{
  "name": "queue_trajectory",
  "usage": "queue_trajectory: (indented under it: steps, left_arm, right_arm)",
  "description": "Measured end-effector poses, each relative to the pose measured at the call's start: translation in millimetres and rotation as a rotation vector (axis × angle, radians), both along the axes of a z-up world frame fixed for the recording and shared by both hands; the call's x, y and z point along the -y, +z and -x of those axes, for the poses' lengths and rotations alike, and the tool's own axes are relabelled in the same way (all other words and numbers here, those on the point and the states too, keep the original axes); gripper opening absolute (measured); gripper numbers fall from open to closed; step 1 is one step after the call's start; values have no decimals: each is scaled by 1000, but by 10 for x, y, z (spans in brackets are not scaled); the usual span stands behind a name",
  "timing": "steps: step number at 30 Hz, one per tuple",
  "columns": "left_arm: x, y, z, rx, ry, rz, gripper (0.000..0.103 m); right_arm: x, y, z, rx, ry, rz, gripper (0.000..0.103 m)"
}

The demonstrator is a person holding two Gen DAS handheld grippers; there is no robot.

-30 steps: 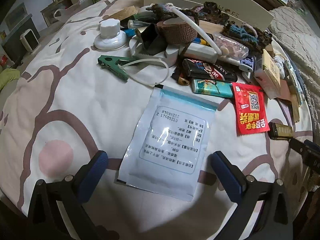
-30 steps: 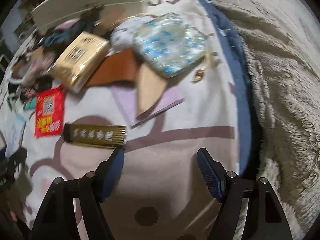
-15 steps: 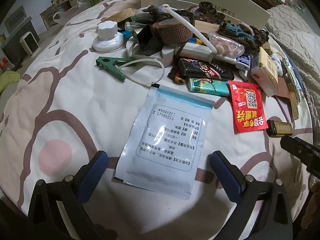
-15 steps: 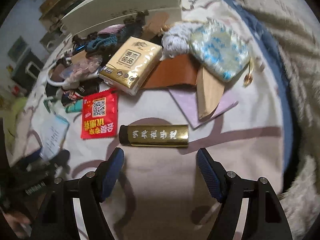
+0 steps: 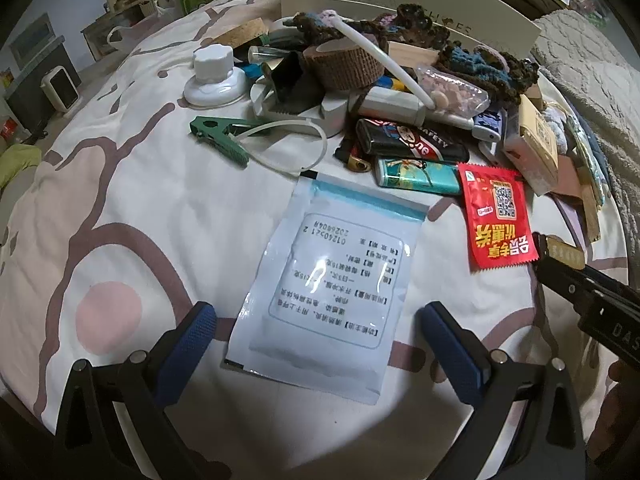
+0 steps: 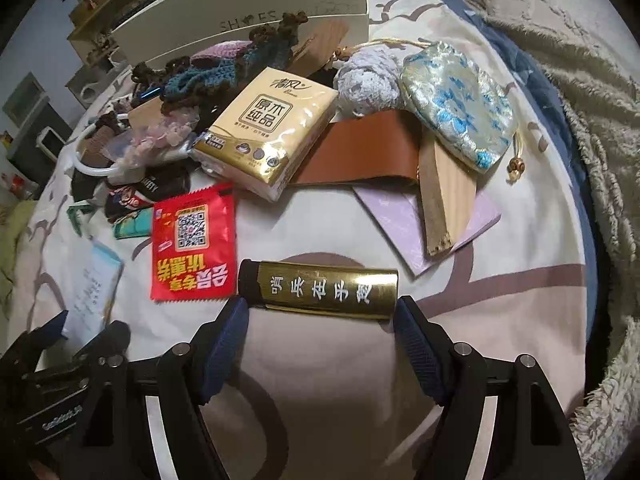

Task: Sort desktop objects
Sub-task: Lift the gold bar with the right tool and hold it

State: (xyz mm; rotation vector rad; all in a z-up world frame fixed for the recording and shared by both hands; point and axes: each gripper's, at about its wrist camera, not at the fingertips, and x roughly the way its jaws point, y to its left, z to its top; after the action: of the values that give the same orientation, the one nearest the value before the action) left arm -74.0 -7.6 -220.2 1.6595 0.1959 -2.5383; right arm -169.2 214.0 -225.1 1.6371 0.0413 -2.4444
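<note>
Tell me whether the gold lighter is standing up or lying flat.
Lying flat. The gold lighter rests lengthwise on the bedspread, its lettered side facing up.

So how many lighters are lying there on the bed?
4 that I can see: a gold lighter just ahead of the right gripper, a black one, a teal one beside it, and a small orange one. The pile may hide more.

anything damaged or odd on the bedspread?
Yes: the cardboard strip lying across the lilac notepad has a frayed, ragged near end. The rest is unsorted clutter piled against the shoe box; nothing looks spilled.
</note>
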Motion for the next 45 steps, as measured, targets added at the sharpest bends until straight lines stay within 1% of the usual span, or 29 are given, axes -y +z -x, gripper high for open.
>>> queue_trajectory:
  steps: [2,6,8,9,10,15,17,18,22,23,25,26,27,36,38,39,41,42,44,45]
  left_arm:
    - [17,8,-5,-2,0,0,102]
    - [46,27,-13,-6,1,2,100]
    - [47,30,-6,-6,-1,5,100]
    - [-66,20,98,-6,-1,7,100]
    - [-289,37,345,-5,-1,8,100]
    - [-311,47,362,-6,-2,9,100]
    - [-351,56,332,-6,-2,10,100]
    - [-328,56,280,-6,-1,11,100]
    - [-353,58,275,-12,2,11,100]
    - [-359,60,265,-13,2,10,100]
    - [-417,46,74,-16,3,6,100]
    - [-422,44,82,-17,5,5,99]
    - [-465,-12,173,-19,7,7,98]
    - [-476,26,162,-39,12,1,86]
    - [-483,33,158,-42,12,-2,84]
    - [-485,36,156,-42,12,-4,84]
    - [-492,41,162,-42,13,-8,84]
    - [-494,42,165,-42,12,-9,84]
    - [-367,30,269,-40,8,-8,84]
    - [-280,21,388,-38,6,-8,84]
  right_arm:
    - [149,-51,31,-1,-6,-3,81]
    - [179,-62,30,10,-29,32,87]
    - [39,-52,14,17,-49,55,89]
    - [46,-54,18,18,-65,63,89]
    - [56,-63,-4,17,-79,65,89]
    - [67,-88,59,15,-175,93,89]
    - [100,-97,69,8,-184,83,89]
    - [130,-101,66,2,-177,69,89]
    - [222,-106,42,-22,-158,25,89]
    - [233,-102,40,-24,-159,22,87]
    - [247,-92,39,-29,-164,12,82]
    - [251,-86,39,-30,-161,13,81]
    - [255,-81,39,-29,-157,15,81]
    - [385,-55,47,-33,-114,6,81]
    - [441,-49,49,-25,-72,10,81]
    - [488,-44,42,-20,-26,4,81]
    - [597,-33,0,-18,78,-36,81]
    - [625,-26,-21,-23,104,-55,81]
    - [619,-7,-50,-30,112,-71,81]
    - [607,5,-49,-22,108,-65,81]
